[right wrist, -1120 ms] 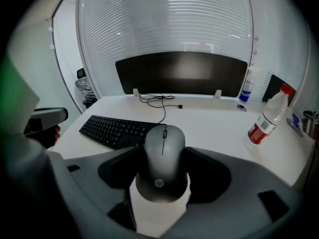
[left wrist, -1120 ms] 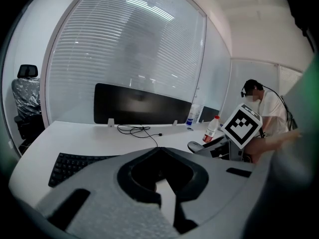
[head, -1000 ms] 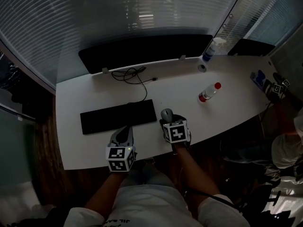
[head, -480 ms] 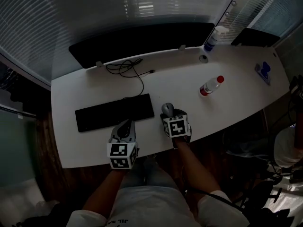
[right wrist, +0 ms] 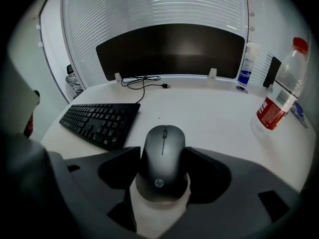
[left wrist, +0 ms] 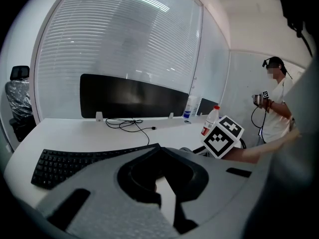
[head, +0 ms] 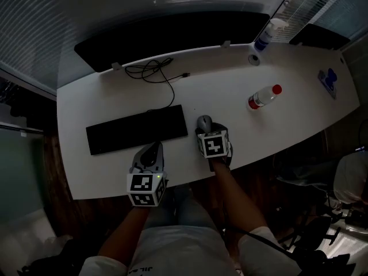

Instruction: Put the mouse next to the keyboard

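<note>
Right gripper (right wrist: 163,152) clamps the mouse (right wrist: 163,167) by its two sides at the centre of its own view, low over the desk (right wrist: 214,114), with the keyboard (right wrist: 99,122) just to the left. Whether the mouse rests on the surface I cannot tell, so an early release could drop it with a knock, and its smooth curved shell could slip forward. Drifting left would bump the keyboard's corner. Left gripper (head: 151,154), jaws together and empty, hovers at the desk's near edge.
</note>
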{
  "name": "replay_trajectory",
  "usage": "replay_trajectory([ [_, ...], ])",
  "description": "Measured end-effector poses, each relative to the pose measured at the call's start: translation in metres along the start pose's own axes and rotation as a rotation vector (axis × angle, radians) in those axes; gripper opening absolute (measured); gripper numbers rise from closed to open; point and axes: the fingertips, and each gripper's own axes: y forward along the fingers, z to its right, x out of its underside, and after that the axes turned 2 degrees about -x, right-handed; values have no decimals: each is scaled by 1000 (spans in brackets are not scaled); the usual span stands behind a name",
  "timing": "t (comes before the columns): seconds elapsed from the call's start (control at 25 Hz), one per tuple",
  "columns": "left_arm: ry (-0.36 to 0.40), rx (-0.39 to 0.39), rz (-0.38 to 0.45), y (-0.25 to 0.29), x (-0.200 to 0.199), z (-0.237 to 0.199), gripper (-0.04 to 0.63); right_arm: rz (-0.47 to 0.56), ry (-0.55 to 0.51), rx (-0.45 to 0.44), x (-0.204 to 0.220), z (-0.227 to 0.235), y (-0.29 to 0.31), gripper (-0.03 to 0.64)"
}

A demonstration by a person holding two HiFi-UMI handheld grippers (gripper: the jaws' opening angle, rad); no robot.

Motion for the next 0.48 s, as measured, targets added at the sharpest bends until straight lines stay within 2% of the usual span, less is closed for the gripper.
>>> replay_trajectory([
  [0.48,-6,3,17,0,-5,-2,5,2,19,-5,7,-1,9,291],
])
